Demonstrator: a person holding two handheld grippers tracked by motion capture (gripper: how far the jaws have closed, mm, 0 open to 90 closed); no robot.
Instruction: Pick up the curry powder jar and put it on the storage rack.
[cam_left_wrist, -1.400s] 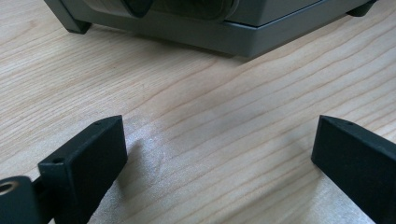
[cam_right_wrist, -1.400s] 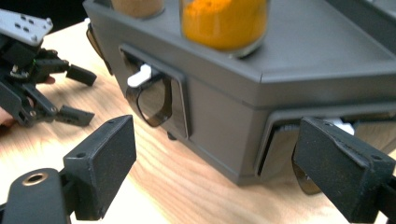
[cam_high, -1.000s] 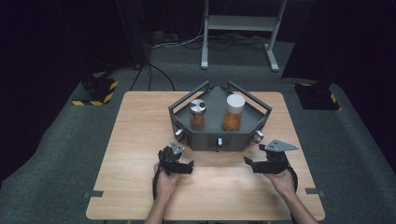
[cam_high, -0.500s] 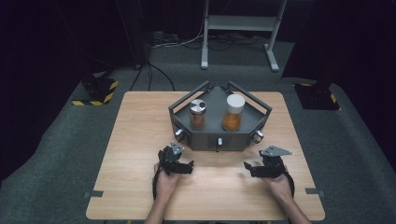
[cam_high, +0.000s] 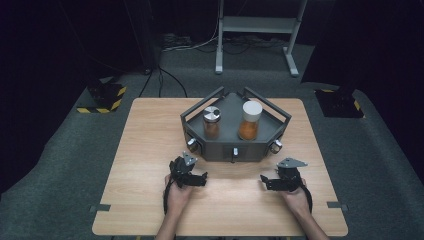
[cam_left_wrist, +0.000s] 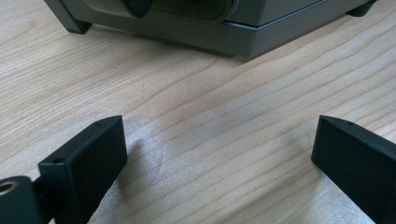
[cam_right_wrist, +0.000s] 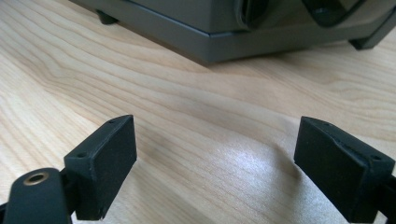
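Observation:
A grey angular tray (cam_high: 227, 148) with rails stands at the middle back of the wooden table (cam_high: 145, 140). In it are a jar with a silver lid (cam_high: 211, 122) and orange contents, and a taller jar with a white lid (cam_high: 249, 120). My left gripper (cam_high: 192, 177) rests low on the table just in front of the tray's left corner, jaws wide open and empty (cam_left_wrist: 219, 154). My right gripper (cam_high: 272, 181) sits in front of the tray's right side, also open with nothing between its jaws (cam_right_wrist: 215, 161). The tray's base (cam_left_wrist: 233, 37) fills the top of both gripper views (cam_right_wrist: 224, 32).
Knobs (cam_high: 192, 145) protrude from the tray's front corners (cam_high: 275, 146). Bare wood lies between the two grippers and toward the table's front edge. A metal stand (cam_high: 260, 25) and cables lie on the dark floor behind.
My right gripper has shifted slightly down and toward the front of the table. The left gripper has stayed put.

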